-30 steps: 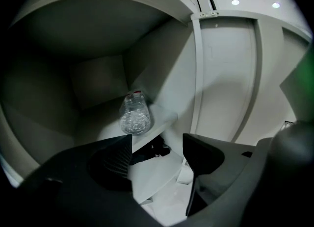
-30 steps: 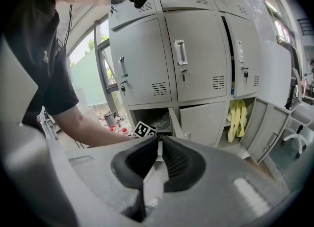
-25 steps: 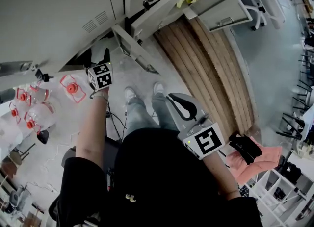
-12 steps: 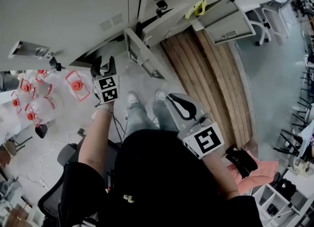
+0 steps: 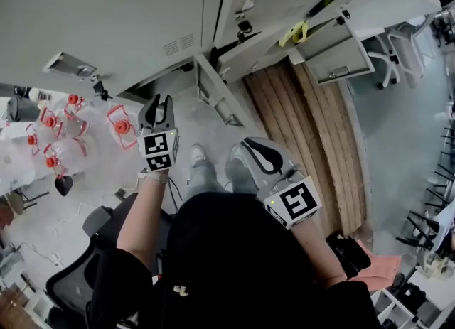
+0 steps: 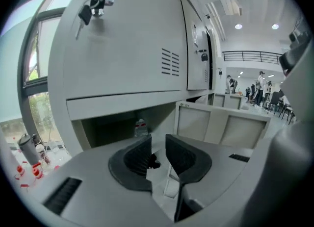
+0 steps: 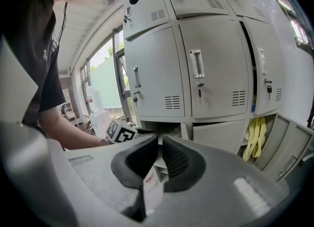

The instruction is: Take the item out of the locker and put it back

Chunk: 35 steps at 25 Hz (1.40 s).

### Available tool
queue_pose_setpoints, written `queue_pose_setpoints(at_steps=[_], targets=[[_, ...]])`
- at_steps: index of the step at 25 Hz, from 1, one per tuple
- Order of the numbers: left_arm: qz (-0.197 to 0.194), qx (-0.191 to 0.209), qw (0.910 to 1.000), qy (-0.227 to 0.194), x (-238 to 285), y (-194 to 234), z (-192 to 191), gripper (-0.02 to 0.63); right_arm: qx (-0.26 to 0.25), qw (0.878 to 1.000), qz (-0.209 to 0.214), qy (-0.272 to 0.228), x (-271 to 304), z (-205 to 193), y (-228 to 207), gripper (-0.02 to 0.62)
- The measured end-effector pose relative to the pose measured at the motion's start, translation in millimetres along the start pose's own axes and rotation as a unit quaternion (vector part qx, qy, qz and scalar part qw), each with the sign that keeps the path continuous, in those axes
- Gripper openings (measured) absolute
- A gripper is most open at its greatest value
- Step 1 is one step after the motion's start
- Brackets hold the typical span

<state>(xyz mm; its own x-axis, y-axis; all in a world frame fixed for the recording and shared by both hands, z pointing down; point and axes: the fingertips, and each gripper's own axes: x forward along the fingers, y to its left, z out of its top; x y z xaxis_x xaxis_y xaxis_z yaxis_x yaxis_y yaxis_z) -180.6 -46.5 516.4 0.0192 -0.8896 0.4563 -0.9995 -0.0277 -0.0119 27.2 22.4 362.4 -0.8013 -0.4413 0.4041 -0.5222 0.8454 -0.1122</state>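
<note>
Right hand-held gripper (image 7: 160, 147), nearest the person and set back from the open bottom locker (image 6: 103, 130), was clamped on a thin white box (image 7: 153, 184) with red print. Left hand-held gripper (image 6: 158, 146) hung right in front of that locker. Its jaws had just been closing, with a small gap left and nothing in it. Deep inside the locker stood a small bottle-ish thing (image 6: 141, 127), too blurry to call.

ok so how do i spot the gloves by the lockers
Find the grey locker bank and follow its bottom row to the right-hand open compartment, whose door hangs open. The rubber gloves dangle in that opening, the only yellow thing among grey doors.
</note>
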Motion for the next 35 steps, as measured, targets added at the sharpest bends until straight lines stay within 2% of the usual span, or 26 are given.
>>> queue_pose_setpoints(at_steps=[12, 18, 25, 35], targets=[[-0.018, -0.023, 0.9977, -0.061, -56, -13, 54, 0.022, 0.000, 0.999, 0.025, -0.029, 8, 14, -13, 0.025], [-0.068, 0.007, 0.9946, -0.078, -83, -43, 85, 0.015, 0.002, 0.998, 0.040, -0.049, 12, 25, -21, 0.025], [-0.106, -0.008, 0.9905, -0.087, -108, -66, 115, 0.014, 0.004, 0.997, 0.060, -0.054, 18, 24, -27, 0.025], [-0.082, -0.025, 0.9896, -0.116, -139, -76, 149, 0.014, 0.012, 0.993, 0.088, -0.076, 15, 37, -32, 0.025]])
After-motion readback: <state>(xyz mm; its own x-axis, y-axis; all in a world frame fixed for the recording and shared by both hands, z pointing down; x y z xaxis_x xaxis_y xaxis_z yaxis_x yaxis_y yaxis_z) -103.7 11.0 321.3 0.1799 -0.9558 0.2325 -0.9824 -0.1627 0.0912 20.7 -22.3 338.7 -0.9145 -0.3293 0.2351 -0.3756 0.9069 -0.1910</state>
